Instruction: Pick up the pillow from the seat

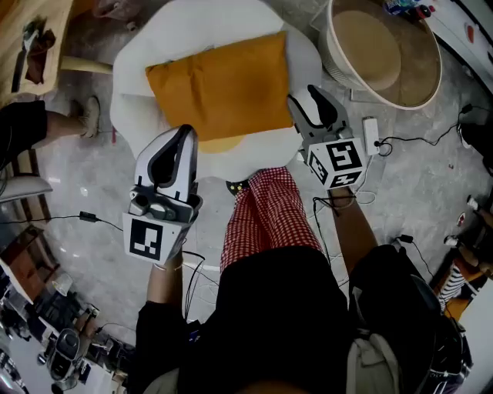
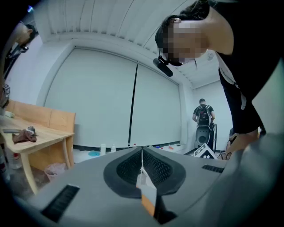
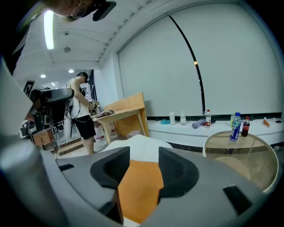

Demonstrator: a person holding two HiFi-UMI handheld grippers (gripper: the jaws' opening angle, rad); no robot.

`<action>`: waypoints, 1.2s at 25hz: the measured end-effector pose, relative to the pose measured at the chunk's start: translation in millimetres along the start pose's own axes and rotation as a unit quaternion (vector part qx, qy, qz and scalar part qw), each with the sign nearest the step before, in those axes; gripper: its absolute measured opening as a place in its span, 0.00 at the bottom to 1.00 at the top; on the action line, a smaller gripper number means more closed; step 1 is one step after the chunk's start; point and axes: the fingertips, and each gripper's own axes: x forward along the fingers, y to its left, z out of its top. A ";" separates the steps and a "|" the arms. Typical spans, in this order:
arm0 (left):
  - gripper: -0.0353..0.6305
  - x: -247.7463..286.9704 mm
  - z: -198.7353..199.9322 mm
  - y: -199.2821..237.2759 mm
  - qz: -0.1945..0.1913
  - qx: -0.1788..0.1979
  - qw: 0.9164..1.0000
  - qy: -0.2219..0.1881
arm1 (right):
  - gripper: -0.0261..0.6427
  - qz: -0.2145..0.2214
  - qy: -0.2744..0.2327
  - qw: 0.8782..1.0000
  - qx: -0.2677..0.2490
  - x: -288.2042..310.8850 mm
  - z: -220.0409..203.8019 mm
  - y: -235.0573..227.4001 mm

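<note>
An orange pillow (image 1: pixel 219 85) lies on the round white seat (image 1: pixel 192 23). My left gripper (image 1: pixel 185 132) is at the pillow's near left corner. In the left gripper view its jaws (image 2: pixel 142 170) are pressed together on a thin strip of the pillow's orange and white fabric (image 2: pixel 148 201). My right gripper (image 1: pixel 304 96) is at the pillow's right edge. In the right gripper view its jaws (image 3: pixel 144 166) stand apart, and the orange pillow (image 3: pixel 140 186) fills the gap between them, with the white seat (image 3: pixel 140 144) behind.
A round wicker chair (image 1: pixel 385 46) stands to the right of the seat, and a wooden table (image 1: pixel 31 38) to the left. Cables and a power strip (image 1: pixel 371 132) lie on the floor. My leg in red check trousers (image 1: pixel 266 208) is just before the seat.
</note>
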 end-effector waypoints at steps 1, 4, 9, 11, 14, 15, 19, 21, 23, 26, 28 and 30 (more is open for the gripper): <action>0.07 1.5 -5.8 1.5 0.002 -0.004 1.000 0.000 | 0.33 0.001 0.004 1.000 0.000 5.1 -6.3 -2.3; 0.07 5.7 -20.3 5.8 0.009 -0.018 1.000 -0.002 | 0.35 0.003 0.016 1.000 0.001 20.0 -23.1 -7.3; 0.07 9.4 -43.3 11.0 0.019 -0.022 1.000 0.002 | 0.37 0.004 0.028 1.000 0.009 41.2 -43.8 -15.1; 0.07 9.5 -52.7 14.5 0.025 -0.029 0.999 0.004 | 0.37 0.001 0.028 1.000 0.006 49.0 -51.0 -17.6; 0.07 12.6 -65.2 20.7 0.036 -0.041 0.999 0.008 | 0.37 -0.005 0.030 1.000 0.003 61.1 -61.6 -22.7; 0.07 13.4 -69.2 21.7 0.037 -0.043 0.998 0.009 | 0.38 -0.007 0.033 0.999 0.003 64.5 -66.5 -24.6; 0.07 19.3 -85.6 23.7 0.041 -0.043 0.998 0.019 | 0.39 -0.014 0.043 0.999 0.007 75.8 -87.8 -34.4; 0.07 21.2 -94.7 24.3 0.043 -0.041 0.998 0.027 | 0.41 -0.020 0.046 0.999 0.011 80.3 -97.5 -39.2; 0.07 22.7 -103.5 26.0 0.045 -0.043 0.998 0.031 | 0.42 -0.022 0.052 0.998 0.011 86.9 -107.3 -42.2; 0.07 23.8 -117.1 29.4 0.048 -0.049 0.997 0.038 | 0.43 -0.019 0.063 0.998 0.006 98.3 -121.1 -44.2; 0.07 23.3 -122.8 33.0 0.052 -0.054 0.996 0.040 | 0.43 -0.017 0.070 0.997 0.007 104.7 -129.9 -45.2; 0.07 21.6 -125.9 37.4 0.058 -0.058 0.996 0.037 | 0.43 -0.015 0.078 0.997 0.009 110.6 -140.1 -46.4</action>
